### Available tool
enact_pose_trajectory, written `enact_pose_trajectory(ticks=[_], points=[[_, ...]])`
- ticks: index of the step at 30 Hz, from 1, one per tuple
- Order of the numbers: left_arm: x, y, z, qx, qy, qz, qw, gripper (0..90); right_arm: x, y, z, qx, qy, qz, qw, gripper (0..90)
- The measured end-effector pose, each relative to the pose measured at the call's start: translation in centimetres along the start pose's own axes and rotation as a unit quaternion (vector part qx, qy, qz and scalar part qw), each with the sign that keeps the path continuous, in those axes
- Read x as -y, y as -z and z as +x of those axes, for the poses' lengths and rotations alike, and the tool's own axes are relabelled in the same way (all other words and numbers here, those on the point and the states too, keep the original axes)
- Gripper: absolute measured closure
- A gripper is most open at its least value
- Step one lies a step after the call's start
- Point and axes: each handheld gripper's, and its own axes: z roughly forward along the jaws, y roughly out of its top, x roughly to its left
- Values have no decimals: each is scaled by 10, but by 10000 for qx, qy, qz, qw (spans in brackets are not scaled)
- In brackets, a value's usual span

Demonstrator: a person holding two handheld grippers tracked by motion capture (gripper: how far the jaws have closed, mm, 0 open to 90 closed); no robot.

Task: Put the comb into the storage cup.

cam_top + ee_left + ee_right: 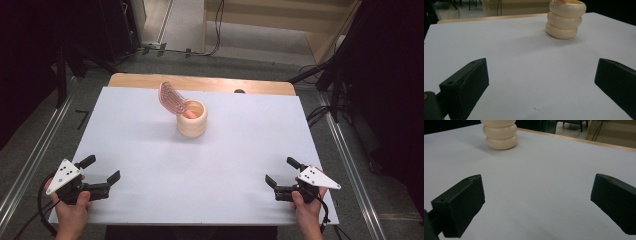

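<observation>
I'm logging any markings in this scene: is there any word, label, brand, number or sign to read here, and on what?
None to read: the cream ribbed cup, the pink ridged piece in it, and the white table cover carry no text.
Black dots on each hand-held gripper's grey plate are no letters.

- No readable text, labels, brands or numbers anywhere.
- Grey plate on the left gripper [103,169]: small dark dots only, no characters.
- Grey plate on the right gripper [280,171]: same, dots only.
- Cream ribbed cup [192,120]: unmarked.
</observation>
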Motion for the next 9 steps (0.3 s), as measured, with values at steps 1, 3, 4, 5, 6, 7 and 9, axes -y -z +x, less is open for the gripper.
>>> enact_pose_trajectory(ticks=[1, 3, 4, 5, 6, 7, 9], points=[[0, 2, 1, 8, 13, -24, 10000, 0, 0, 0, 0, -2, 2, -3, 10000, 0], [1, 3, 3, 68, 12, -73, 9999, 0, 0, 1, 0, 25, -40, -6, 10000, 0], [1, 4, 3, 94, 9, -85, 9999, 0, 0, 1, 0, 37, -38, -6, 10000, 0], [2, 4, 4, 122, 5, -82, 9999, 0, 0, 1, 0, 48, -25, -32, 10000, 0], [2, 3, 4, 193, 9, -94, 9998, 0, 0, 1, 0, 76, -13, -30, 10000, 0], [3, 3, 5, 270, 17, -105, 9996, 0, -1, 1, 0, 157, -45, -48, 9999, 0], [3, 3, 4, 306, 31, -120, 9995, 0, -2, 0, 0, 176, -78, -141, 9997, 0]])
